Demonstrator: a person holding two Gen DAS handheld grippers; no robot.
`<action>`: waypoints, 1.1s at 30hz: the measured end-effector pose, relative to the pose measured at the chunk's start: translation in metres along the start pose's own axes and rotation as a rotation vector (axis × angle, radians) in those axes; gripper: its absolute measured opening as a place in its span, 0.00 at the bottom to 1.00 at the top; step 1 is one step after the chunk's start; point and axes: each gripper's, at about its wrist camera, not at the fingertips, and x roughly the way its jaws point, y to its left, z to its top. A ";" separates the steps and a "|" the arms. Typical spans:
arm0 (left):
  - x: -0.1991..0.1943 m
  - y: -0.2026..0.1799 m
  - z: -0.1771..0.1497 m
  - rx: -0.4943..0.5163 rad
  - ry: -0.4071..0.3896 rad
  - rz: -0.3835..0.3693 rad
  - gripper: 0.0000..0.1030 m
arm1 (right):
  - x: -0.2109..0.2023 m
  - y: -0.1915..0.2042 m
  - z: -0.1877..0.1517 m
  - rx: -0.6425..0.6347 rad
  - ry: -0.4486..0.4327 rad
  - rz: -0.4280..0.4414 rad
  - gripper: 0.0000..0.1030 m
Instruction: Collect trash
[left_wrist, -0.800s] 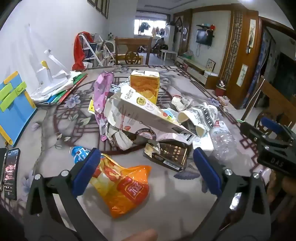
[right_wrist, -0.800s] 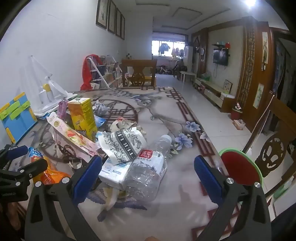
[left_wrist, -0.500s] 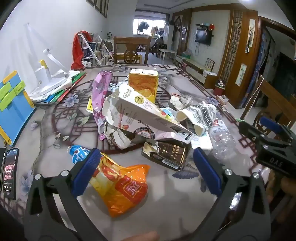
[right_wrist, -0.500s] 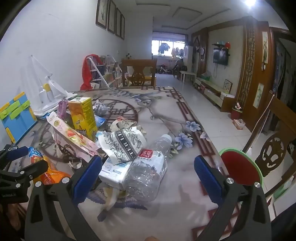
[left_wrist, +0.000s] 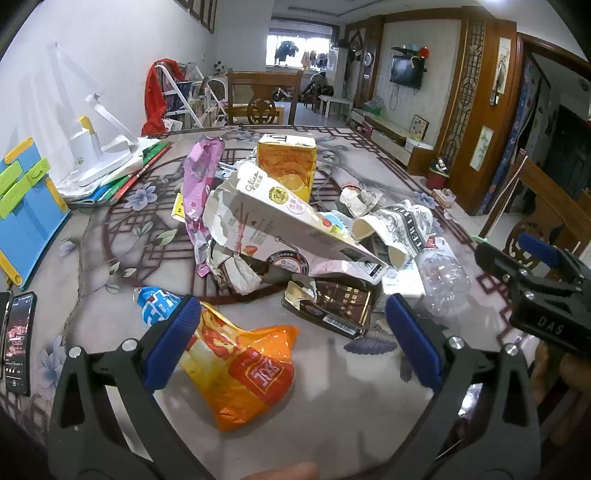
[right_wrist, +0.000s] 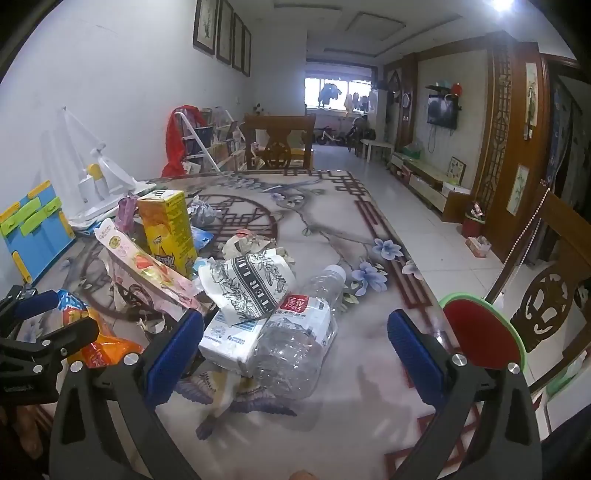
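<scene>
Across the patterned grey surface (left_wrist: 110, 321), spread a heap of trash. At the centre of the left wrist view, lay a torn white cardboard snack box (left_wrist: 280, 229), with an upright orange-yellow juice carton (left_wrist: 286, 166) at twelve o'clock from it and a crumpled pink foil wrapper (left_wrist: 199, 184) at ten o'clock. At five o'clock from the box, rested a flattened dark brown and gold packet (left_wrist: 332, 306). Nearest the left claw (left_wrist: 291, 343), lay a crinkled orange and yellow snack bag (left_wrist: 240, 365), partly behind the left blue pad. Held wide open over the surface, gripping nothing.

Between the pads of the right claw (right_wrist: 291, 354), likewise spread open and empty, lay a crushed clear plastic water bottle (right_wrist: 299, 332) with a red label, touching a white tissue pack (right_wrist: 229, 336) at its nine o'clock. Draped over both, sat a black-and-white printed paper bag (right_wrist: 247, 288). At three o'clock, beyond the surface edge, stood a red bin with a green rim (right_wrist: 480, 332).
</scene>
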 end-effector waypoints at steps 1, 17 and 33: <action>0.000 0.000 0.001 -0.001 0.001 -0.001 0.95 | 0.002 0.002 0.001 -0.001 -0.001 0.000 0.93; 0.002 0.001 -0.001 -0.002 0.005 -0.002 0.95 | 0.002 0.003 0.001 -0.001 0.003 0.001 0.93; 0.002 -0.001 -0.003 -0.004 0.009 -0.002 0.95 | 0.005 0.001 0.000 0.002 0.018 0.011 0.93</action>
